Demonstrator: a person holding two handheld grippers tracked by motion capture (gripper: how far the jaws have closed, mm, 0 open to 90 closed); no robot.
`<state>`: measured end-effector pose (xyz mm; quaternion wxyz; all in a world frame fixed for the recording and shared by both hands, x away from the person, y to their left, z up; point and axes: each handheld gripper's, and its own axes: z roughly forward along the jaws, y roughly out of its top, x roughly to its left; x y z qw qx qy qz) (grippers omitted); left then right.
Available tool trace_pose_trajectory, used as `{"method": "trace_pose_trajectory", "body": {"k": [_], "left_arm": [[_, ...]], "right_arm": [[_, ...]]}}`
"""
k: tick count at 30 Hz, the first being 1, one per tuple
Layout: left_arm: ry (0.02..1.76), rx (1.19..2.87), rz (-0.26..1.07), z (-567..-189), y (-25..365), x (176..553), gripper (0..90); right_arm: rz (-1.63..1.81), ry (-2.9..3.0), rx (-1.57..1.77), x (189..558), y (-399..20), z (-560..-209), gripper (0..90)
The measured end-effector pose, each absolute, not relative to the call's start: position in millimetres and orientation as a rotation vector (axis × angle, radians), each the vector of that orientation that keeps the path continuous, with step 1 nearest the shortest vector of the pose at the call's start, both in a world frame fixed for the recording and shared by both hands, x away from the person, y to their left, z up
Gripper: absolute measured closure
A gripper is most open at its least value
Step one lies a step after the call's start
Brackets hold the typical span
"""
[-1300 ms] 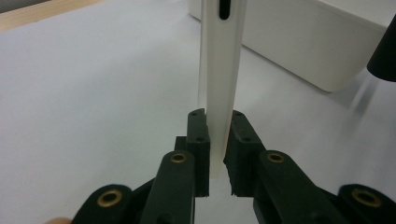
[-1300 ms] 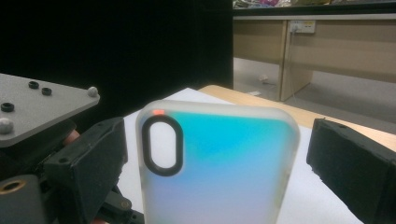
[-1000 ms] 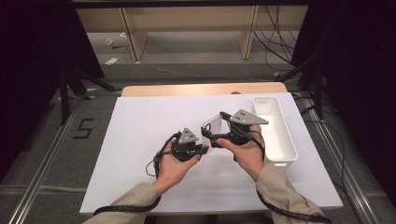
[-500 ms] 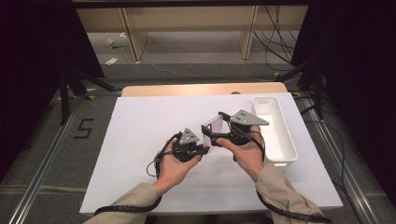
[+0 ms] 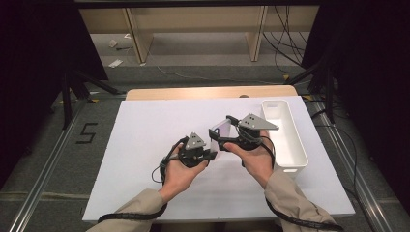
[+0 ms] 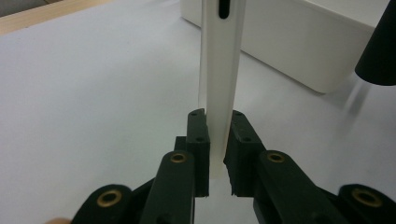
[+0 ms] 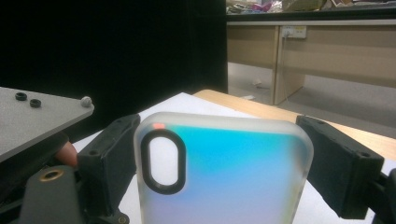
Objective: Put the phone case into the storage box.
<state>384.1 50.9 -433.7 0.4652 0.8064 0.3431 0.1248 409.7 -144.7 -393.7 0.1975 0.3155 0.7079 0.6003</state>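
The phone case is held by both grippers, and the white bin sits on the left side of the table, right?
Not quite. The white bin sits on the right side of the table, as the high view shows. The phone case is indeed held by the left gripper and right gripper.

One phone case (image 7: 219,172) is counted, frosted and translucent with a single oval camera cut-out, at about 12 o'clock from the hands. Two handheld grippers are counted: a left gripper (image 5: 209,155) at 9 o'clock of the case and a right gripper (image 5: 225,137) at 3 o'clock of it. Two hands are seen, a left hand (image 5: 181,170) and a right hand (image 5: 255,157). One white rectangular bin (image 5: 295,140) is counted at 3 o'clock on one white table top (image 5: 145,140).
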Motion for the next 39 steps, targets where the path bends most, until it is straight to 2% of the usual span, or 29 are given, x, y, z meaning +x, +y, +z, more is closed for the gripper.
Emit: {"method": "trace_pose_trajectory", "body": {"k": [6, 8, 9, 13, 16, 21, 22, 39], "left_arm": [[0.798, 1.977, 0.306, -432, 52, 385, 79.9], [0.765, 1.975, 0.315, -430, 54, 386, 75.7], [0.746, 1.97, 0.302, -430, 54, 386, 70.8], [0.663, 1.974, 0.304, -427, 58, 388, 42.3], [0.667, 1.945, 0.299, -423, 65, 388, 20.9], [0.637, 1.919, 0.3, -416, 78, 387, 2.0], [0.635, 1.917, 0.301, -415, 81, 387, 0.0], [0.652, 1.888, 0.365, -414, 117, 377, 0.0]], "right_arm": [[1.676, 1.969, 0.868, 408, -145, -391, 18.1], [1.683, 1.963, 0.869, 408, -146, -390, 18.1], [1.682, 1.962, 0.863, 408, -147, -389, 18.1], [1.685, 1.948, 0.868, 409, -151, -386, 18.1], [1.692, 1.944, 0.863, 409, -154, -384, 18.1], [1.693, 1.938, 0.856, 410, -157, -381, 18.1], [1.694, 1.938, 0.857, 410, -158, -381, 18.1], [1.681, 1.926, 0.871, 411, -164, -378, 18.2]]}}
